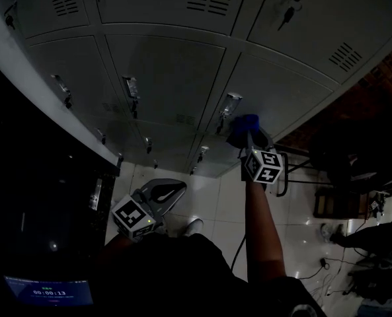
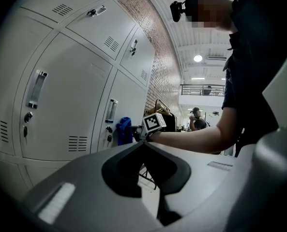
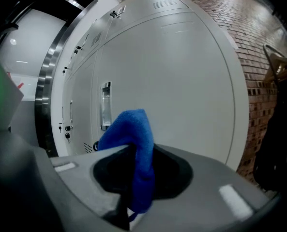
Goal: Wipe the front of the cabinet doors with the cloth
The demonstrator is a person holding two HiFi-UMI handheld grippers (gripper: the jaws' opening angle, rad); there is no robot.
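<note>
Two grippers are in view, but only the right gripper [image 1: 246,137] is working: its fingers pinch the blue cloth [image 3: 136,129], whose free fold is up at the cabinet door [image 1: 285,88], just beside the recessed handle [image 1: 230,103] (actual contact is hard to confirm). The left gripper [image 1: 159,191] hangs low, fingers pressed together on nothing. To wipe well, I judge the fold should be pressed flat to the panel and swept in overlapping passes, steering round the handle.
</note>
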